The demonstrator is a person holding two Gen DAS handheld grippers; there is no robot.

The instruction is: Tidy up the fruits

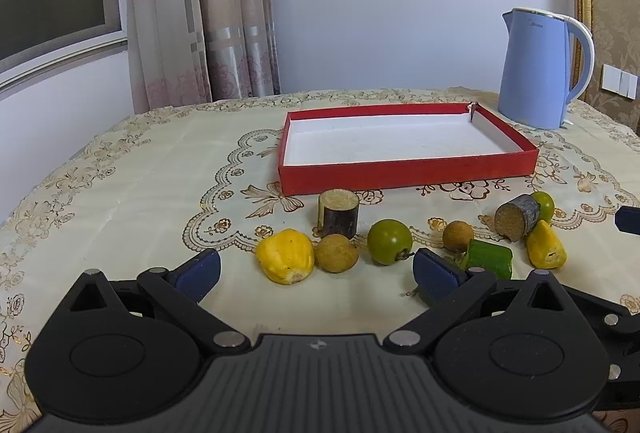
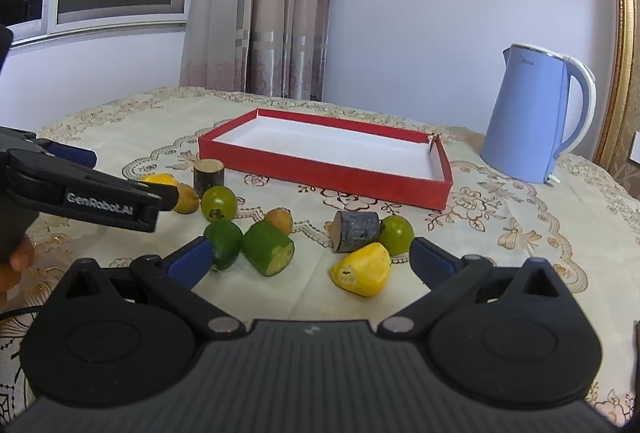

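Left wrist: left tongs [image 1: 316, 271] spread, empty, low over desk [image 1: 120, 193]; yellow fruit piece [image 1: 285, 256] and longan [image 1: 336, 253] lie between tips, red box [image 1: 400, 171] beyond, unfilled. Yellow piece probably soft, light, long axis sideways; pinch its flanks gently

Right wrist: right tongs [image 2: 310, 257] spread, empty; second yellow piece [image 2: 362, 270] between tips, narrow end pointing right

Yellow, green, brown fruits [image 1: 285, 256] – scattered loose before the empty red box [image 1: 404, 172], none inside
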